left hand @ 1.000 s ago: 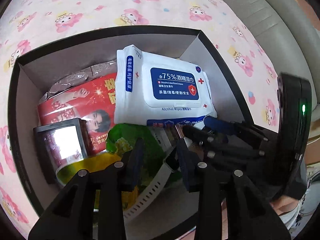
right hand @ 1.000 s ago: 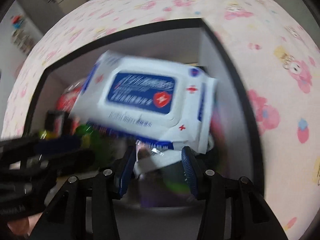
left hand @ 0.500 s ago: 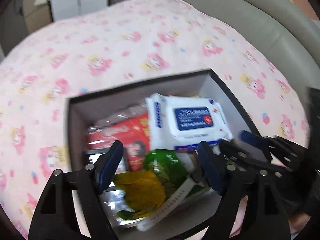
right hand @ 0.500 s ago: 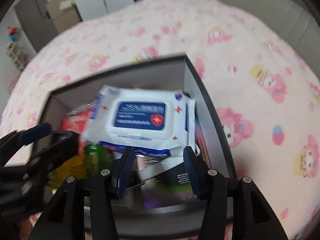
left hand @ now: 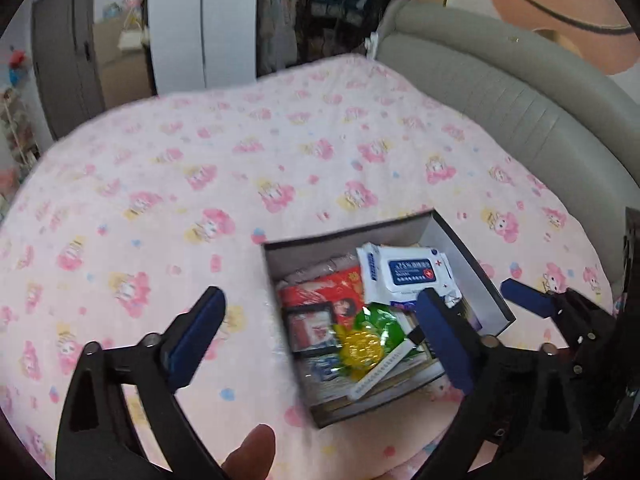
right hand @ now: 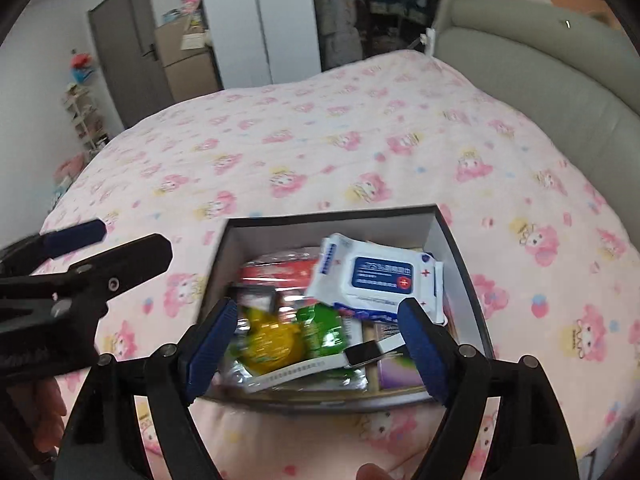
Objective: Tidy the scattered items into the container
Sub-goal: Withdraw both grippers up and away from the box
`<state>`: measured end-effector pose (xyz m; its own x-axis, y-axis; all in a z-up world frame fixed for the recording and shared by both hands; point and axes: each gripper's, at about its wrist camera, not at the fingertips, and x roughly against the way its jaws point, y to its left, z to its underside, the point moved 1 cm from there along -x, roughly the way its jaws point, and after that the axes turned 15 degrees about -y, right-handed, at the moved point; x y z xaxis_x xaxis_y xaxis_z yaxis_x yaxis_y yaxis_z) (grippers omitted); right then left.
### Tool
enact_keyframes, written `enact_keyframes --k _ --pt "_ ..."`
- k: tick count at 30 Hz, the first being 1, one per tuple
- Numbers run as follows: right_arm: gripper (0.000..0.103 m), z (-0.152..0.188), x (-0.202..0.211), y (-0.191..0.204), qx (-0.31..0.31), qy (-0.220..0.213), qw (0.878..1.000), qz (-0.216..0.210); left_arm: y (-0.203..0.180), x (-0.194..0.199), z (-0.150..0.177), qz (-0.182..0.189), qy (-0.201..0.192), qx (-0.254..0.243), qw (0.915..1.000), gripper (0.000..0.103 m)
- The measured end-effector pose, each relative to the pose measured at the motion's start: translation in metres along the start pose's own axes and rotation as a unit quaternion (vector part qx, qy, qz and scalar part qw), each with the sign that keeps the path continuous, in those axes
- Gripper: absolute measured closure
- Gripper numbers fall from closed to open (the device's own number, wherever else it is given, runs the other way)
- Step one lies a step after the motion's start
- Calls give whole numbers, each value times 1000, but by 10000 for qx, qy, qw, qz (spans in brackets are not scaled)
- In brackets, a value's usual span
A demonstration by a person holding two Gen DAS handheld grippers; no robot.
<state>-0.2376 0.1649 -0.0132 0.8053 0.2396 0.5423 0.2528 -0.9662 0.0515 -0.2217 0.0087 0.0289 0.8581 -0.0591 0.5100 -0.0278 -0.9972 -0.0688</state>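
Box [right hand: 460,256] on the bed [right hand: 320,136] is holding every visible item.
Left gripper [left hand: 320,336] and right gripper [right hand: 316,344] are hovering spread and empty above it; no stray items are showing, so nothing is calling for pickup.

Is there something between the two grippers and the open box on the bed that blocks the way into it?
Nothing visible does. The box is open at the top, without a lid. The left gripper and the right gripper are both open and empty above it. The wipes pack lies on top of the other items inside.
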Motion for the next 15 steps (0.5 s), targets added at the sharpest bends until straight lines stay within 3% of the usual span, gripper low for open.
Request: enact_keyframes --k 11,15 --pt "22 -18 108 61 273 -756 9963 300 19 120 -9 -161 -637 17 9978 1" --pt "22 -5 160 77 408 -1338 9888 520 11 167 2 -129 -932 -95 9955 1"
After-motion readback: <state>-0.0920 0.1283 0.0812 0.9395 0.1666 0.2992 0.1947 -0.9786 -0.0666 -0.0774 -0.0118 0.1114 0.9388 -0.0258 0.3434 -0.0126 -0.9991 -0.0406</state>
